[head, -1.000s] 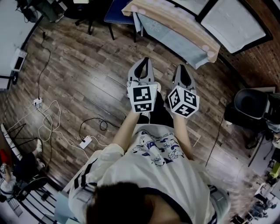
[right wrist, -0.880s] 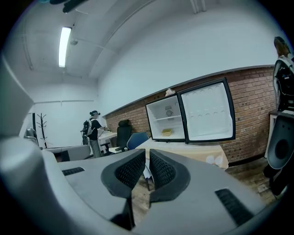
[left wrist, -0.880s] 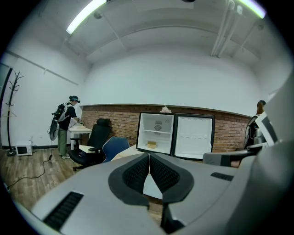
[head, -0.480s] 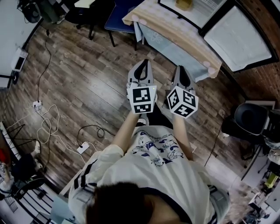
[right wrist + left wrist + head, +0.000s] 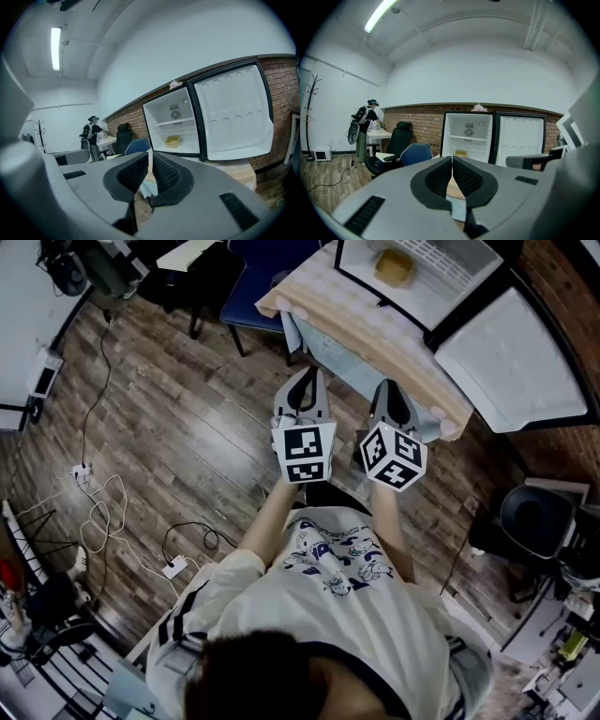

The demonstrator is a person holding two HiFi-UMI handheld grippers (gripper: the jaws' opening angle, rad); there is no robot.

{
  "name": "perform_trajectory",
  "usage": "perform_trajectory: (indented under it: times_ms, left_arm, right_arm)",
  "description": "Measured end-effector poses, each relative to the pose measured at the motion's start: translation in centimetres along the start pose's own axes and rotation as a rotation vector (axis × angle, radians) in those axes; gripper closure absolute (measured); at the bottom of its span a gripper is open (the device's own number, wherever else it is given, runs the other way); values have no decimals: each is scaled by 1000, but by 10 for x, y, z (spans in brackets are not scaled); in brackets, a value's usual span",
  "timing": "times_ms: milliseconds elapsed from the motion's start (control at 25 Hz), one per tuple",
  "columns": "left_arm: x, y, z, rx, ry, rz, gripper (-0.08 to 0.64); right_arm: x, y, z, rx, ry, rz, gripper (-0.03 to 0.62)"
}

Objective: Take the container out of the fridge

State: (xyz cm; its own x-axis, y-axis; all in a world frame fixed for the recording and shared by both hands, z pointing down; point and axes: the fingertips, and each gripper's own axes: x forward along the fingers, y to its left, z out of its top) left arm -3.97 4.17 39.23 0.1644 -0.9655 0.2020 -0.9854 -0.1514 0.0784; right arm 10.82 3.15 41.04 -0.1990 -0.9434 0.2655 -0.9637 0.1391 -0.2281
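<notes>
Head view: open fridge [image 5: 441, 289] seen at 1 o'clock, yellow container [image 5: 394, 266] inside. Left gripper [image 5: 305, 373] and right gripper [image 5: 390, 386] held closed, empty, near table [image 5: 375, 329] edge. Open floor [image 5: 187, 418] at 9 o'clock.

Room light even and fairly bright. Ceiling tube [image 5: 379, 14] blown out in both gripper views. Both have strong fisheye bending and black vignetted corners, with a soft, unfocused near foreground. Head view dimmer: pale sheen on floor [image 5: 211, 432], fridge [image 5: 427, 296] interior washed out, shadows faint.
</notes>
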Motion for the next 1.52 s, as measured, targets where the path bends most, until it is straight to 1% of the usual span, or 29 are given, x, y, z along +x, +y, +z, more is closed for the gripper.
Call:
perform_trajectory:
  times_ms: [320,600,840,1040,1320,1520]
  left_arm:
    - [74,-8,12,-8,0,3,540]
    - [112,-14,15,-2,19,-15,540]
    - [142,-13,16,-5,35,-29,540]
    - [175,-15,17,-1,46,-60,540]
    - [224,-11,26,6,41,-110,540]
    - [266,-4,33,14,53,-144,540]
  right_arm:
    - [66,-30,22,9,3,4,545]
    - [99,-50,29,42,9,-27,545]
    - [122,-59,34,46,20,-45,543]
    - [146,-68,36,54,24,-71,544]
    - [188,-76,46,76,14,-112,543]
    - [224,-82,55,92,8,-152,543]
